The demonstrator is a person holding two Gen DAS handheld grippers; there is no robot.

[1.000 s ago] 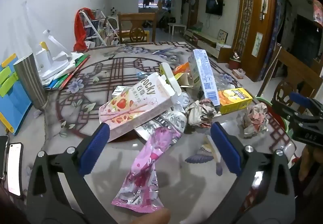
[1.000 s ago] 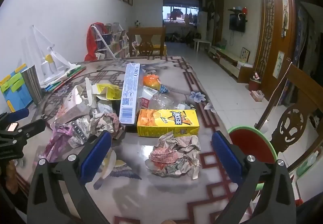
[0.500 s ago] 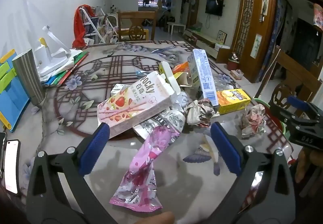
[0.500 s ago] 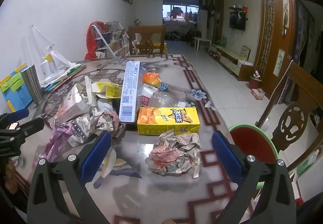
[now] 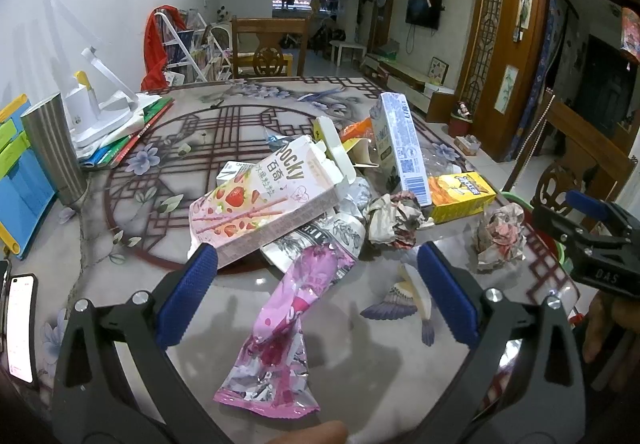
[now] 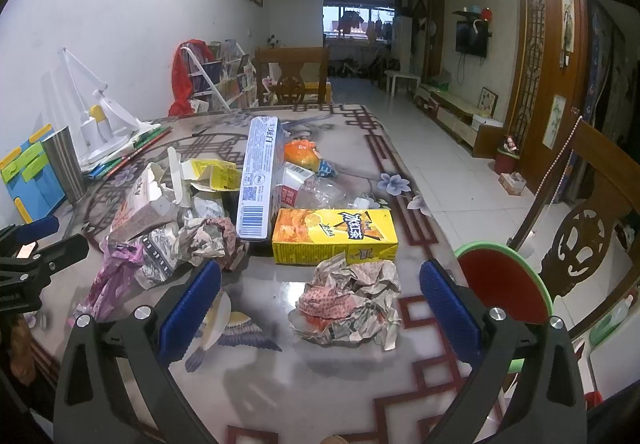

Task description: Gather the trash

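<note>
A heap of trash lies on the patterned table (image 5: 168, 147). In the left wrist view a pink wrapper (image 5: 286, 328) lies between the fingers of my open left gripper (image 5: 318, 298), below a pink Pocky box (image 5: 264, 199), a blue-white carton (image 5: 400, 145), a yellow tea box (image 5: 460, 193) and crumpled paper (image 5: 394, 219). My open right gripper (image 6: 320, 314) hovers over a crumpled paper ball (image 6: 350, 304), in front of the yellow tea box (image 6: 334, 236). A red bin with a green rim (image 6: 504, 284) stands beside the table's right edge.
A steel cup (image 5: 54, 151), a blue folder (image 5: 20, 187), a white lamp base (image 5: 94, 111) and pencils stand at the left. A phone (image 5: 20, 328) lies near the left edge. Wooden chairs (image 6: 580, 228) stand to the right.
My left gripper has drawn slightly nearer the pink wrapper and shifted a little. The right gripper has barely moved. Both stay open.
</note>
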